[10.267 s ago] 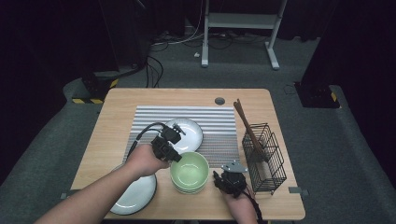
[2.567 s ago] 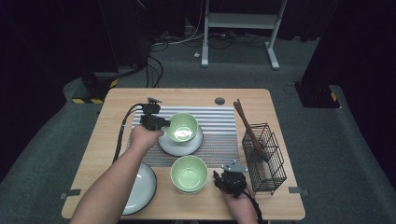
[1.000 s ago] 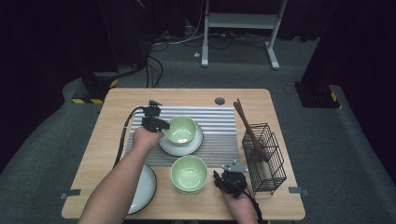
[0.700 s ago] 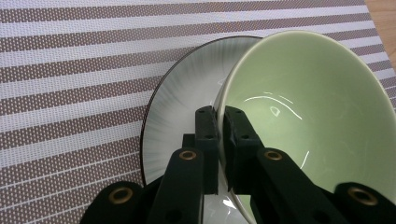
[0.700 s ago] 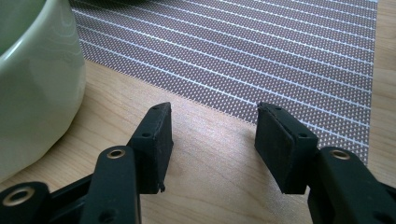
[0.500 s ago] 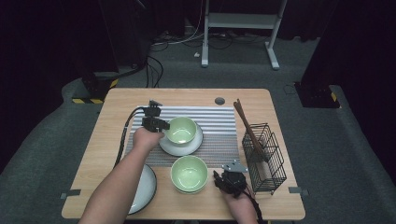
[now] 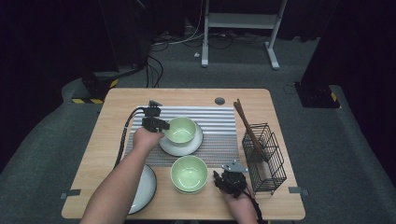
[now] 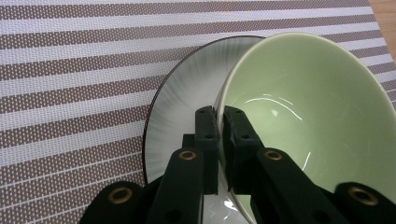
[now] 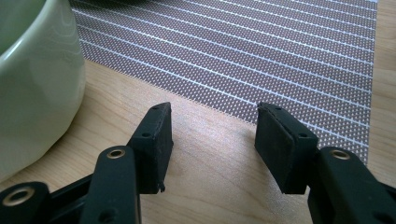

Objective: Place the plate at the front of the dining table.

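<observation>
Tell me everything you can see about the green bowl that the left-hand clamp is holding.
The green bowl is pale green and glossy, looks ceramic, and has nothing in it. It sits on a white plate with a dark edge, on the striped mat, and in the left gripper view it looks slightly tilted. The left gripper pinches its rim, one jaw inside and one outside. A second, similar bowl stands apart, nearer the person.

Left gripper (image 7: 161, 125) fingers pinched shut; right gripper (image 9: 212, 140) fingers apart.
</observation>
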Demonstrator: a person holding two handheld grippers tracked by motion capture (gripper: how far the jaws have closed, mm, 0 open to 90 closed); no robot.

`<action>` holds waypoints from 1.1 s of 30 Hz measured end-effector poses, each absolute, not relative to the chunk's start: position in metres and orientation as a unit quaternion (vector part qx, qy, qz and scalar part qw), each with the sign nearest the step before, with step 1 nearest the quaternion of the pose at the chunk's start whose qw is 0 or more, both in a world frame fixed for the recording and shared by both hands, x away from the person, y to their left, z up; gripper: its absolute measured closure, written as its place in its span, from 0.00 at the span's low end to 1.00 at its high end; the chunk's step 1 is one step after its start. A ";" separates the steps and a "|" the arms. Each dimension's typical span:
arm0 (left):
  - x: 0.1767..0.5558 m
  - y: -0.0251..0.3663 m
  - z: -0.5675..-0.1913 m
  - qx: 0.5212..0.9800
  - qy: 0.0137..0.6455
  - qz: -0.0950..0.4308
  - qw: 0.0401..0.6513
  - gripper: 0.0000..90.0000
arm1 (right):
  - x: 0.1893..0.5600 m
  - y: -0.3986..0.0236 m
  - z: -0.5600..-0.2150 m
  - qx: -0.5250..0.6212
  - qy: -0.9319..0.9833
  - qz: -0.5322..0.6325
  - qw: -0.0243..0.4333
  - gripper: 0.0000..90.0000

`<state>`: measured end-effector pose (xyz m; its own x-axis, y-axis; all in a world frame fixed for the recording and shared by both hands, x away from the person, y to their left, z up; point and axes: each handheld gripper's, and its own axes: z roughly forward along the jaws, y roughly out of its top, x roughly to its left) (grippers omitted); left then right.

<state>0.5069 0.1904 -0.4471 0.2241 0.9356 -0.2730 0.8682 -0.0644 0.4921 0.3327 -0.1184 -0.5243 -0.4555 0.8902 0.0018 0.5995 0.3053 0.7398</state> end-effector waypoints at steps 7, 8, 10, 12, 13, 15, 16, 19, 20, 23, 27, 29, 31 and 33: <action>0.506 0.187 -0.447 0.730 0.616 0.061 0.289 0.94 | 0.333 -0.118 -0.524 0.476 0.781 0.345 0.212 0.51; 0.506 0.187 -0.447 0.730 0.616 0.062 0.289 0.94 | 0.333 -0.118 -0.524 0.476 0.781 0.345 0.212 0.51; 0.506 0.187 -0.447 0.729 0.617 0.062 0.289 0.94 | 0.333 -0.118 -0.524 0.476 0.781 0.345 0.212 0.51; 0.505 0.186 -0.447 0.729 0.618 0.064 0.289 0.94 | 0.333 -0.118 -0.524 0.474 0.782 0.345 0.212 0.51; 0.505 0.186 -0.447 0.729 0.618 0.064 0.289 0.94 | 0.333 -0.118 -0.524 0.476 0.781 0.345 0.212 0.51; 0.505 0.187 -0.447 0.728 0.618 0.064 0.288 0.94 | 0.333 -0.118 -0.524 0.475 0.781 0.345 0.212 0.51; 0.505 0.186 -0.447 0.729 0.618 0.066 0.287 0.94 | 0.333 -0.118 -0.524 0.475 0.781 0.345 0.212 0.51; 0.505 0.187 -0.447 0.730 0.617 0.066 0.287 0.94 | 0.333 -0.119 -0.524 0.474 0.782 0.345 0.212 0.51; 0.505 0.187 -0.447 0.729 0.618 0.066 0.286 0.94 | 0.333 -0.118 -0.524 0.474 0.782 0.345 0.213 0.51; 0.505 0.188 -0.447 0.730 0.618 0.067 0.285 0.94 | 0.333 -0.118 -0.524 0.474 0.782 0.345 0.213 0.51; 0.504 0.189 -0.447 0.729 0.619 0.072 0.283 0.94 | 0.333 -0.118 -0.524 0.474 0.782 0.345 0.213 0.51; 0.504 0.190 -0.447 0.729 0.619 0.069 0.284 0.93 | 0.333 -0.118 -0.524 0.474 0.782 0.344 0.213 0.51; 0.504 0.190 -0.446 0.728 0.618 0.069 0.290 0.92 | 0.333 -0.118 -0.524 0.474 0.782 0.344 0.213 0.51; 0.503 0.191 -0.444 0.727 0.617 0.067 0.295 0.86 | 0.333 -0.118 -0.524 0.475 0.781 0.344 0.213 0.51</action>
<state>0.5034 0.1907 -0.4444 0.2295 0.9360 -0.2667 0.8575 -0.0648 0.5104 0.3329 -0.1179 -0.5244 -0.4581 0.8889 -0.0052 0.5963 0.3117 0.7397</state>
